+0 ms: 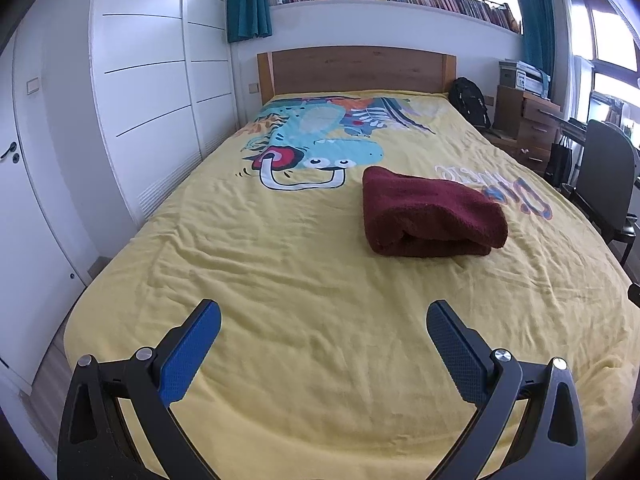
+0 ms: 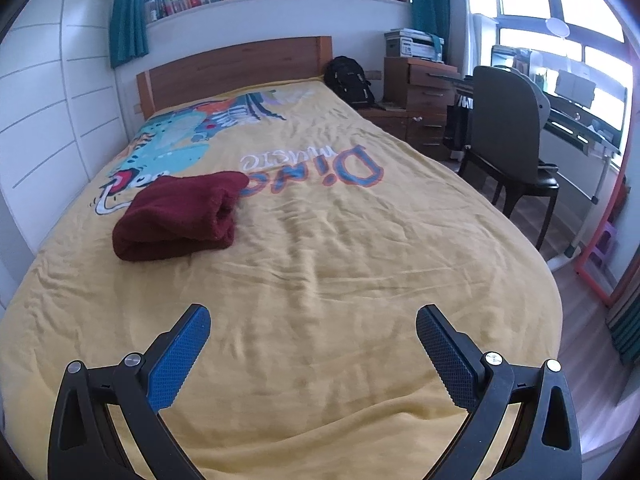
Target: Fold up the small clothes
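Observation:
A dark red fleece garment [image 1: 430, 216] lies folded into a thick bundle on the yellow bedspread [image 1: 280, 280], right of the bed's middle. It also shows in the right wrist view [image 2: 180, 216], at the left. My left gripper [image 1: 324, 314] is open and empty, hovering above the near end of the bed, well short of the garment. My right gripper [image 2: 314, 318] is open and empty too, above the near end of the bed [image 2: 340, 260], with the garment ahead to its left.
A white wardrobe [image 1: 152, 92] runs along the bed's left side. A wooden headboard [image 1: 356, 70] stands at the far end. A black backpack [image 2: 350, 80], wooden drawers [image 2: 428, 100], a dark chair [image 2: 508, 132] and a desk stand right of the bed.

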Tool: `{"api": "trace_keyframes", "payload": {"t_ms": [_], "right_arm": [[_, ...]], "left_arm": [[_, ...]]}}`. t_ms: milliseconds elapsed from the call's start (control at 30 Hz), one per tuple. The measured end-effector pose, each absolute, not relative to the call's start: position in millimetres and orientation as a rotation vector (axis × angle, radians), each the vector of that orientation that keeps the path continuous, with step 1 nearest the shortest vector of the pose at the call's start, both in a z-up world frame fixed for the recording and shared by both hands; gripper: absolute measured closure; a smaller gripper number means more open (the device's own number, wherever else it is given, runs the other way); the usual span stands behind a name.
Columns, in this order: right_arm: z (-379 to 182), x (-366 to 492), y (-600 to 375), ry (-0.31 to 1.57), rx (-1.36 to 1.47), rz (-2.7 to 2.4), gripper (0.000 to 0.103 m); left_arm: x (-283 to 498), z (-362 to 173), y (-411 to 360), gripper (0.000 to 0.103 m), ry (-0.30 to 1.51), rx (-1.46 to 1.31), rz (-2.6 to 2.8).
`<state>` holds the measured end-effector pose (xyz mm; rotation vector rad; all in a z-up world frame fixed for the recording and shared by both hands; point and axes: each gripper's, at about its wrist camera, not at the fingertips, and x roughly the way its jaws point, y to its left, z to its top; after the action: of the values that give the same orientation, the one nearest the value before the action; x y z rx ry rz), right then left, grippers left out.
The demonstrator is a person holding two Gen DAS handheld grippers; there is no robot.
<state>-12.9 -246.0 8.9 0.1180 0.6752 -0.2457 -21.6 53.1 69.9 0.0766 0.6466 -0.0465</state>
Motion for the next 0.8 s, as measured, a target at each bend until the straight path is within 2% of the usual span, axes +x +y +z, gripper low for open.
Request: {"api": "trace_keyframes", "payload": {"t_ms": [800], "right_arm": [[-4.4, -7.9, -251.5, 0.700, 0.119, -0.256, 0.000]], "left_arm": [[-15.3, 58.7, 47.6, 0.001, 0.665, 0.081, -0.056]]}}
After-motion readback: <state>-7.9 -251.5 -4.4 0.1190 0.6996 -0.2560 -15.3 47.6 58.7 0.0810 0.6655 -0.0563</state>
